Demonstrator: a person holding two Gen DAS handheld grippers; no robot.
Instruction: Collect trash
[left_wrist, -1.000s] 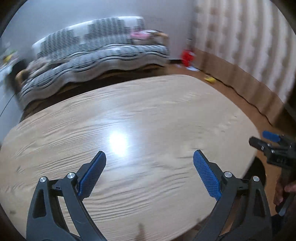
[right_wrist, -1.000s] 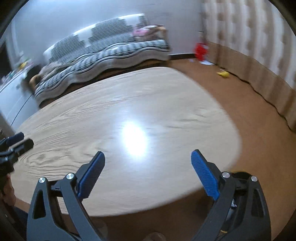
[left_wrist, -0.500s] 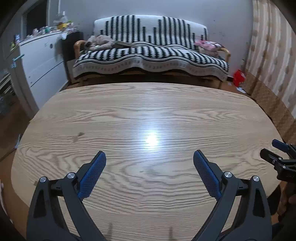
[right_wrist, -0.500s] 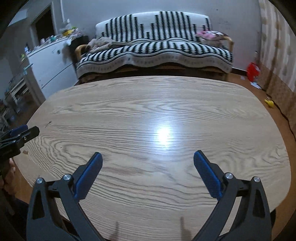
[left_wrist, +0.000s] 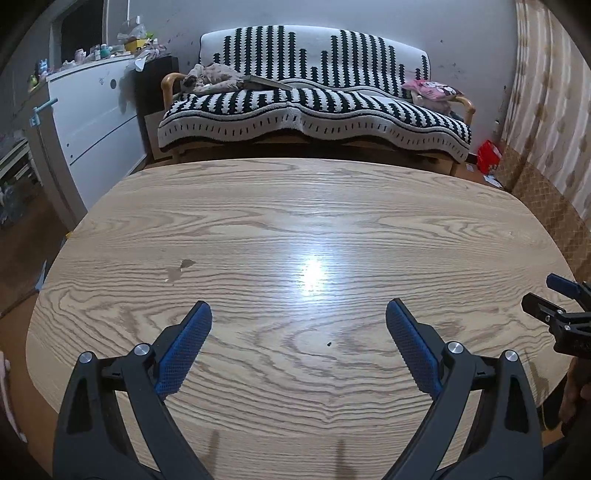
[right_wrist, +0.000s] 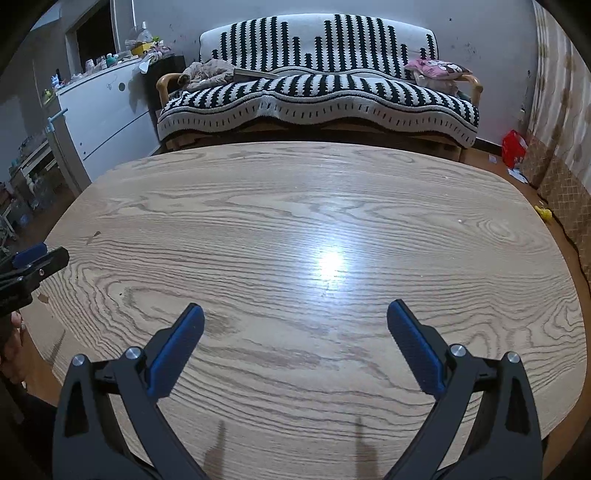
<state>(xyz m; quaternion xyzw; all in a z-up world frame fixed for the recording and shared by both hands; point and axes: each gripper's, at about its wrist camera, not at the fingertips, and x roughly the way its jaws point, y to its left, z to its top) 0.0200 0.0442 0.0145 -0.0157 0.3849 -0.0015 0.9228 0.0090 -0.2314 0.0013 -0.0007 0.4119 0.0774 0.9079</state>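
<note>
An oval wooden table (left_wrist: 295, 229) (right_wrist: 295, 206) fills both views and its top is bare. No trash shows on it, only a small dark stain (left_wrist: 186, 263) and a tiny dark speck (left_wrist: 328, 344). My left gripper (left_wrist: 298, 317) is open and empty above the near edge of the table. My right gripper (right_wrist: 295, 314) is open and empty above the near edge too. The right gripper also shows at the right edge of the left wrist view (left_wrist: 554, 306). The left gripper shows at the left edge of the right wrist view (right_wrist: 33, 262).
A sofa with a black-and-white striped cover (left_wrist: 314, 110) (right_wrist: 317, 99) stands behind the table. A white dresser (left_wrist: 96, 122) with clutter on top stands at the left. A red object (right_wrist: 514, 147) and a small yellow object (right_wrist: 543, 212) lie on the floor by the curtained right wall.
Both views have swung left from the table's right end to face the sofa squarely and have steadied. Both grippers stayed open and empty.
</note>
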